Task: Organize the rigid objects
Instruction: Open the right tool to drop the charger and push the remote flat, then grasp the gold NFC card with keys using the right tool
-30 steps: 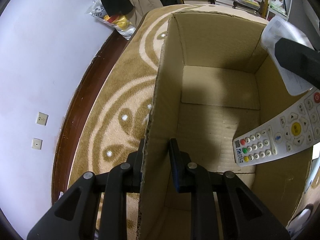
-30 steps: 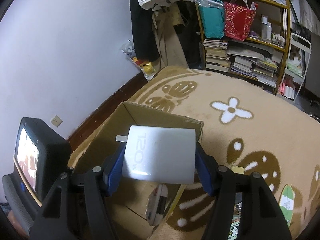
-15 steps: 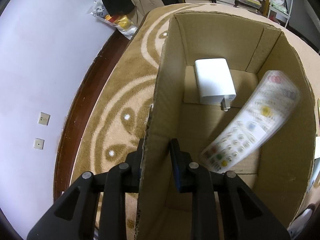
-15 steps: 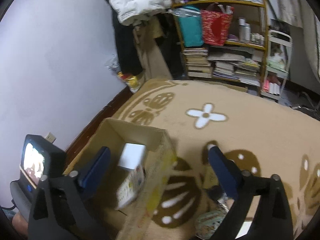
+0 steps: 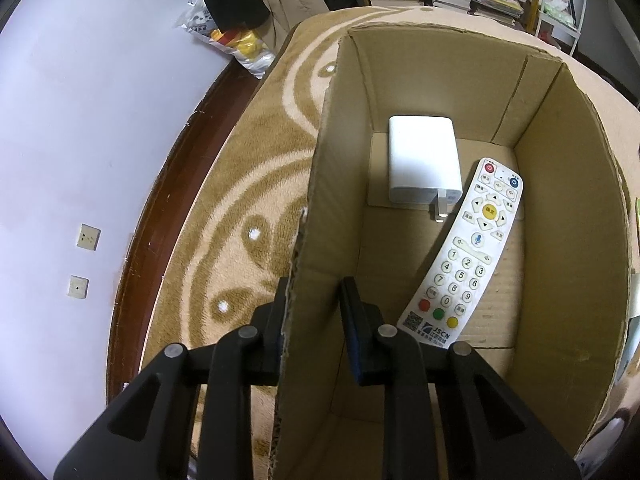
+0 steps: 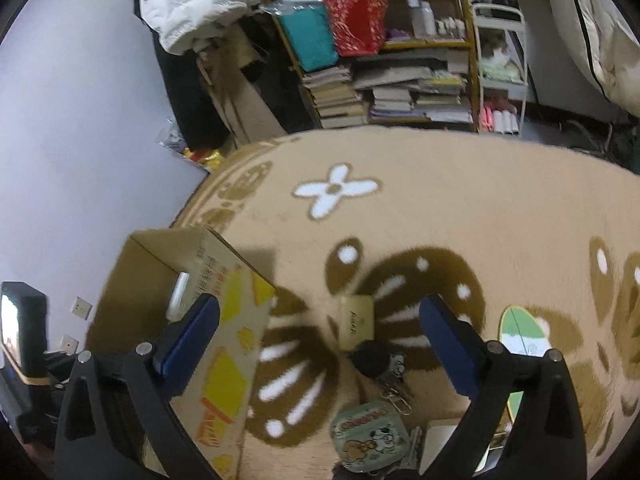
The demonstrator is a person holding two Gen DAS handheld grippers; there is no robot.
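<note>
Corrugated brown cardboard box sits on the tan patterned rug, and the left gripper is clamped on its near side wall, one finger outside and one inside, prob. steadying it. Inside on the box floor: a white rectangular plug-in charger block towards the far wall, prongs pointing back at the camera, and a long white remote control w/ coloured buttons lying at a slant just beside it, its top end close to the prongs; can't tell if they touch.

Right gripper hangs over the rug w/ blue pads wide apart, nothing between them. Below it, loose rigid items not yet boxed: a small cream flat case, a black round fob on a key bunch, a round cartoon-printed tin, and a green-and-white oval piece off to the right.

Handling, as a guess: all of these look light and stiff, so no squashing worry. Cream case: take it across its short sides, flat faces may be slick. Keys: loose and floppy on the ring, so grab the black fob body, not the ring. Tin: smooth curved wall, likely slippery; pinch across the full width, low down. Box wall is thin card and will flex if pulled hard.
</note>
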